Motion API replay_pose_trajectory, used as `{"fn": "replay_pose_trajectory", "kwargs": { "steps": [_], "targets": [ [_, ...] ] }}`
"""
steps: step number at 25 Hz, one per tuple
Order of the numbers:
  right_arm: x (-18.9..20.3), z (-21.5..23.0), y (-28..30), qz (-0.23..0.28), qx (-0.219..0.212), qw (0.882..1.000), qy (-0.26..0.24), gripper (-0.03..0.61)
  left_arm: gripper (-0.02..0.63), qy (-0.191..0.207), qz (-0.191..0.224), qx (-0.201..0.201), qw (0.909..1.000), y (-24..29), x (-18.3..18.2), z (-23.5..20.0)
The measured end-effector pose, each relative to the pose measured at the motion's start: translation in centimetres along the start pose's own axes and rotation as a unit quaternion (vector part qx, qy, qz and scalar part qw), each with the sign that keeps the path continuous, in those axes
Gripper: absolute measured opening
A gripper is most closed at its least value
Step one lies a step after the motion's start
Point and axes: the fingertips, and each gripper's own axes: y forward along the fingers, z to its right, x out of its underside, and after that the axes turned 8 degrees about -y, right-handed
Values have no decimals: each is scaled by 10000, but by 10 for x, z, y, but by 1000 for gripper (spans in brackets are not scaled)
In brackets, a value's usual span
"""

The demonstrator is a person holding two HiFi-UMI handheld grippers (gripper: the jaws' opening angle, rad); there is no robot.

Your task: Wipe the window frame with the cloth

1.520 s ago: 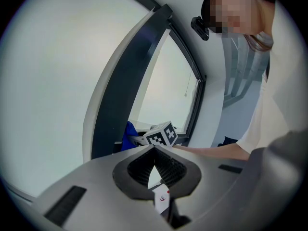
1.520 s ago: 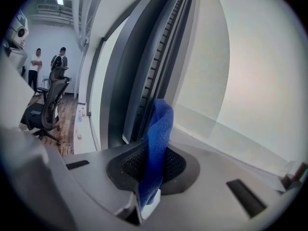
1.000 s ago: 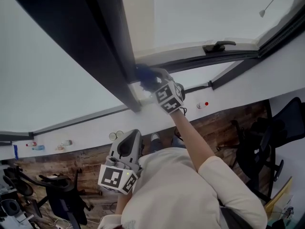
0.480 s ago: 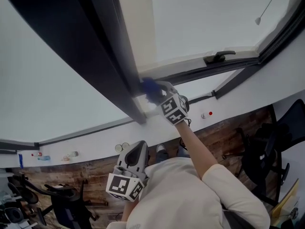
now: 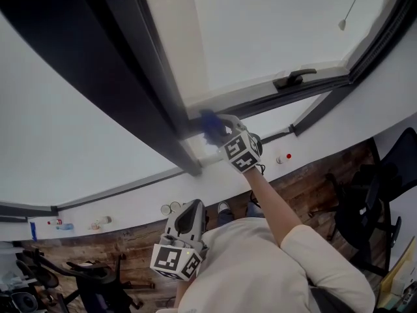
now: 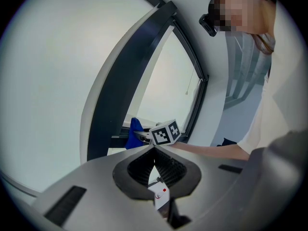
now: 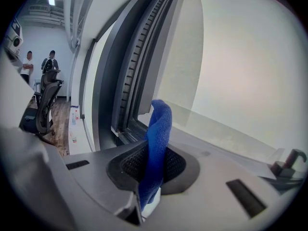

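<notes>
The right gripper (image 5: 220,133) is clamped on the blue cloth (image 7: 157,138), whose free end stands just ahead of its jaws, seemingly touching the window frame (image 7: 137,76). The frame's long rail runs straight ahead of the gripper. The left gripper (image 6: 154,154), closed on nothing, hangs well behind.

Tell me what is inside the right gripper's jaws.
A blue cloth is clamped in the right gripper, its free end standing up toward the window frame. The pinched part is hidden between the pads.
</notes>
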Motion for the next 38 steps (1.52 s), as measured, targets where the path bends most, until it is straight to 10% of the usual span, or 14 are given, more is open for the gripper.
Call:
{"fn": "replay_pose_trajectory", "kwargs": {
  "steps": [38],
  "targets": [
    [18,25,-16,89,28,9999,123,44,8,-15,-191,452,9988,30,14,36]
  ]
}}
